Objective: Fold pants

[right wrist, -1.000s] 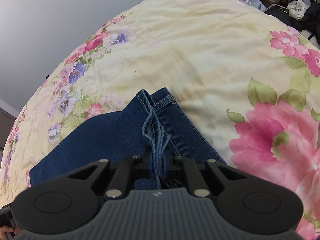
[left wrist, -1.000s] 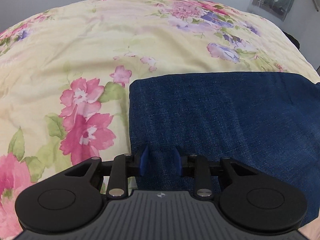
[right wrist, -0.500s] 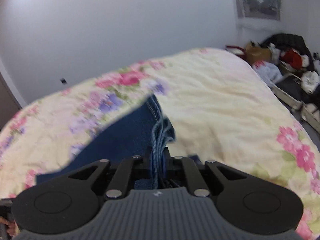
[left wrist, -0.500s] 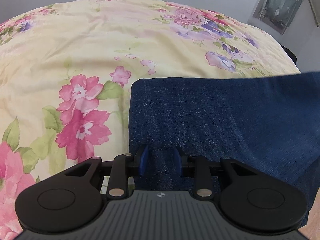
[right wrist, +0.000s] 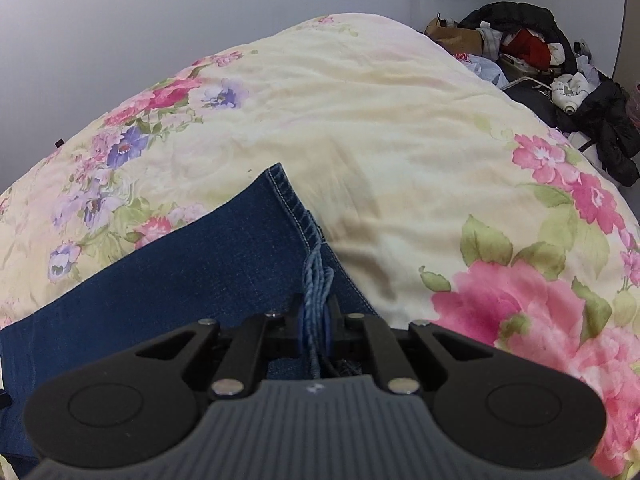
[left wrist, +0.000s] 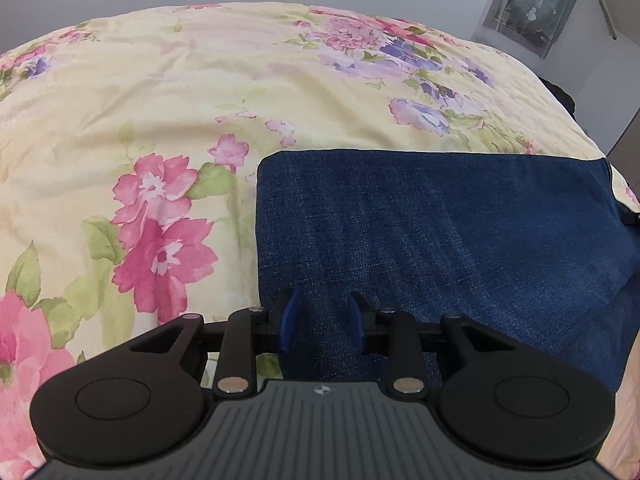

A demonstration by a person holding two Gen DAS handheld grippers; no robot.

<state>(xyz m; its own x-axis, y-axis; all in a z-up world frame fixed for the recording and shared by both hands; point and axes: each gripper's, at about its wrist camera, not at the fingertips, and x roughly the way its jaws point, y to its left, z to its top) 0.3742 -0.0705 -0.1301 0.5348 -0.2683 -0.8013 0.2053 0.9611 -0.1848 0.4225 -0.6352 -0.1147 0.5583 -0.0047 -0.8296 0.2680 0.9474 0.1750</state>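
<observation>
Dark blue denim pants point(left wrist: 460, 224) lie folded flat on a floral bedspread, with a straight folded edge at their left. My left gripper point(left wrist: 322, 322) hovers over the near left corner of the pants, its blue pads apart with denim between them. In the right wrist view the pants point(right wrist: 168, 272) stretch away to the left, with a stitched hem running toward me. My right gripper point(right wrist: 316, 326) is shut on a bunched fold of the pants' hem.
The cream bedspread with pink and purple flowers point(left wrist: 160, 120) covers the whole bed, also in the right wrist view point(right wrist: 400, 140). A pile of dark clothes and bags point(right wrist: 552, 64) sits beyond the bed's far right edge. A grey wall stands behind.
My right gripper swung up with the hem in it, then came back down, carrying the denim across. In the left wrist view the pants' right side lifted and settled flat again.
</observation>
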